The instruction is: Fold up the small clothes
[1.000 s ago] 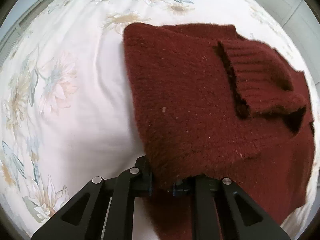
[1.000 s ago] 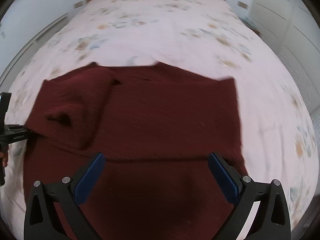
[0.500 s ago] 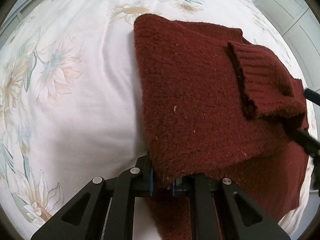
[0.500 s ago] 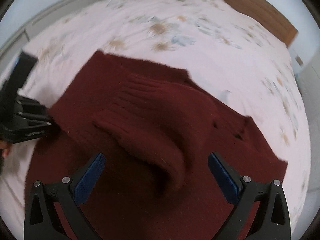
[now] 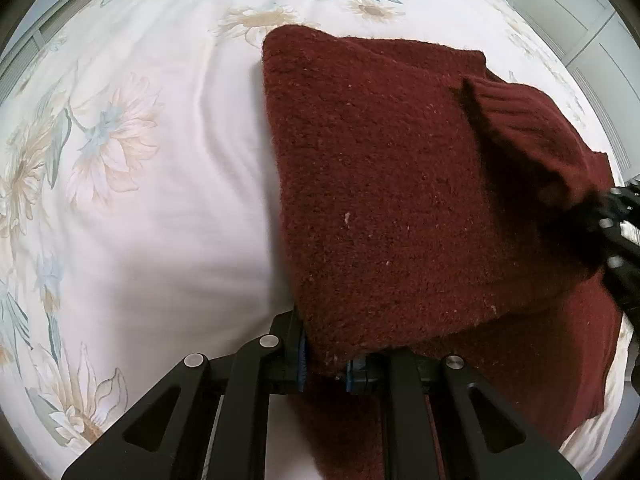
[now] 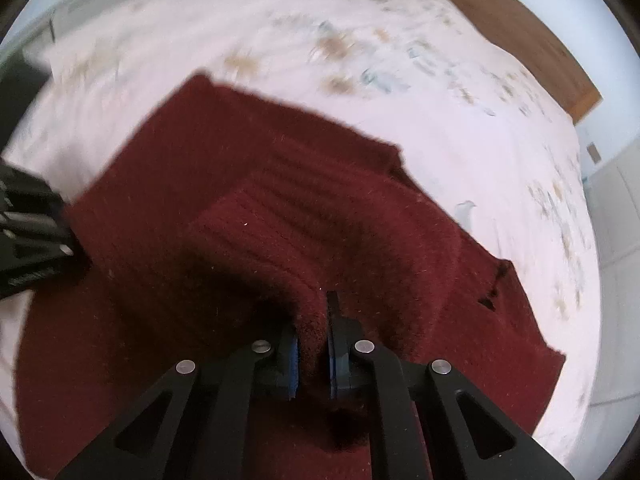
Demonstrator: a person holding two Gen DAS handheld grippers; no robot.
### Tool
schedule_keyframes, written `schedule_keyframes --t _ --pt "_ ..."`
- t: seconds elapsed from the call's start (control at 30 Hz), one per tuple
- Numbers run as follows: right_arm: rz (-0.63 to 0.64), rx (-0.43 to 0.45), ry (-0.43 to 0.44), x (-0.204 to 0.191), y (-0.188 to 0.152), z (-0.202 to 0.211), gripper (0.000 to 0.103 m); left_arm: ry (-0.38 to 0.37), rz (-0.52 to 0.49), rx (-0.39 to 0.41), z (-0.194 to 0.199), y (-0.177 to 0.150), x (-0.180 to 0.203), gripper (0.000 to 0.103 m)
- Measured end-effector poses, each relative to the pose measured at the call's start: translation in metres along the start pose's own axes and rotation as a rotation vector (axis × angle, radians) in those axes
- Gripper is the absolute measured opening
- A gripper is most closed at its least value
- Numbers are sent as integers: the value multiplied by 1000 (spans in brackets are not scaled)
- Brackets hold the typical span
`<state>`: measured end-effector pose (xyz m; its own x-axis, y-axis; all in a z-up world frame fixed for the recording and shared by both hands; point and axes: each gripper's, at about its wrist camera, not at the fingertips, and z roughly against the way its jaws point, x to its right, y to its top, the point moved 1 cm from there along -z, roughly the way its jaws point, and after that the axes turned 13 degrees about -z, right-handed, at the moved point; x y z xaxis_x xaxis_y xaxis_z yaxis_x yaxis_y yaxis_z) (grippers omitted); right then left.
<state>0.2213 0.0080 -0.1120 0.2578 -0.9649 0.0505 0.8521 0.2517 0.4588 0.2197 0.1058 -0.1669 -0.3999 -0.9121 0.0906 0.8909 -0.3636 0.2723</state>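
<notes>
Both tongs are clenched on the red knit sweater (image 5: 400, 200): the left gripper (image 5: 324, 364) pinches a folded-over edge, and the right gripper (image 6: 312, 354), whose jaws have just closed, bites the ribbed cuff (image 6: 280, 240), probably to tuck it. Beyond them spreads the floral bedspread (image 5: 140, 140).

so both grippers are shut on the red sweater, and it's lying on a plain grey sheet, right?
Not quite. The sheet is white with a floral print, not plain grey; the left wrist view shows the flowers clearly. The rest holds: the left gripper and the right gripper are both shut on the red sweater.
</notes>
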Motion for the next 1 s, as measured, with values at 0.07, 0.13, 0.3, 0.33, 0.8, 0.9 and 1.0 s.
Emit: schedule_keyframes --t 0.07,0.13,0.3,0.33,0.8,0.9,1.0 --pt "-83 27 29 20 1 13 10 -5 7 3 -1 -2 -4 12" --pt "-186 52 59 49 0 28 10 -1 5 6 -2 -4 -4 12" --pt "-379 73 79 117 -16 51 10 12 2 9 -1 -9 -2 12" --pt "-409 72 73 129 -21 53 10 12 3 10 0 -11 0 12" --pt "-623 -88 96 183 -98 0 9 74 -44 7 3 -20 28 11" --pt "-646 -89 100 186 -100 0 13 68 -34 6 3 -20 28 11" --pt "-682 -85 67 198 -105 6 31 68 -36 13 5 -21 24 12"
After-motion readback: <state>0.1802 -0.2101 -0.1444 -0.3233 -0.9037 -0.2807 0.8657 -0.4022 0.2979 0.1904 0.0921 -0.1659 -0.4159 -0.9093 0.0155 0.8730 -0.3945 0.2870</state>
